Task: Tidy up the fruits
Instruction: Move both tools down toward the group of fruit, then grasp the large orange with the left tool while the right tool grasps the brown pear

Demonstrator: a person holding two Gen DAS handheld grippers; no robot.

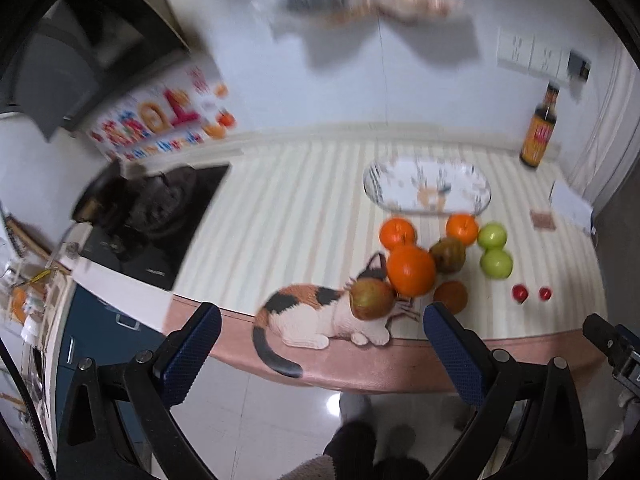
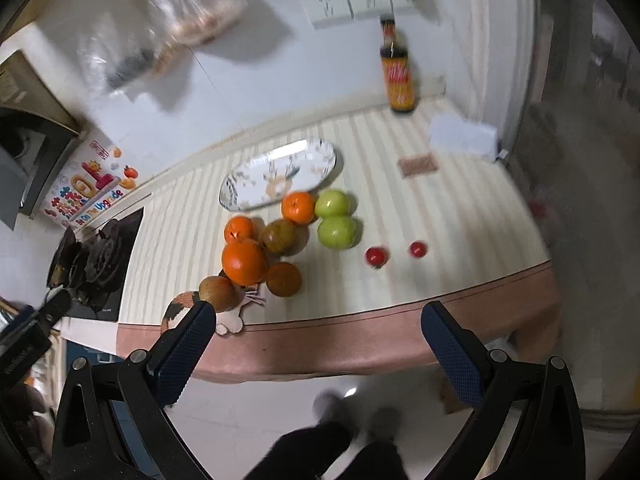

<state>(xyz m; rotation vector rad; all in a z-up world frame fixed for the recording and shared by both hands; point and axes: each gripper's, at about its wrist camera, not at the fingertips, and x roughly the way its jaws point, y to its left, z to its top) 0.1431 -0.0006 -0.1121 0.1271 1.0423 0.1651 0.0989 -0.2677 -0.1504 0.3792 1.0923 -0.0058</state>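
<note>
Fruits were recorded loose on the striped cream tabletop [image 2: 460, 216]: three round orange oranges [image 2: 244, 262], two green apples [image 2: 337, 232], two brownish pears [image 2: 280, 236], one darker orange-brown fruit [image 2: 283, 279] and two small red tomatoes [image 2: 376, 256]. An oval patterned white plate [image 2: 280, 178] was noted just behind them, a dark sauce bottle with orange label [image 2: 397, 76] by the wall. The left gripper [image 1: 320, 354] and right gripper [image 2: 316, 350] were held before the table edge, fingers apart, nothing clasped.

Both wrist views look down and forward from off the surface's [image 1: 304, 184] near edge, sharing its fruit cluster [image 2: 276, 236] and plate [image 1: 426, 186].
</note>
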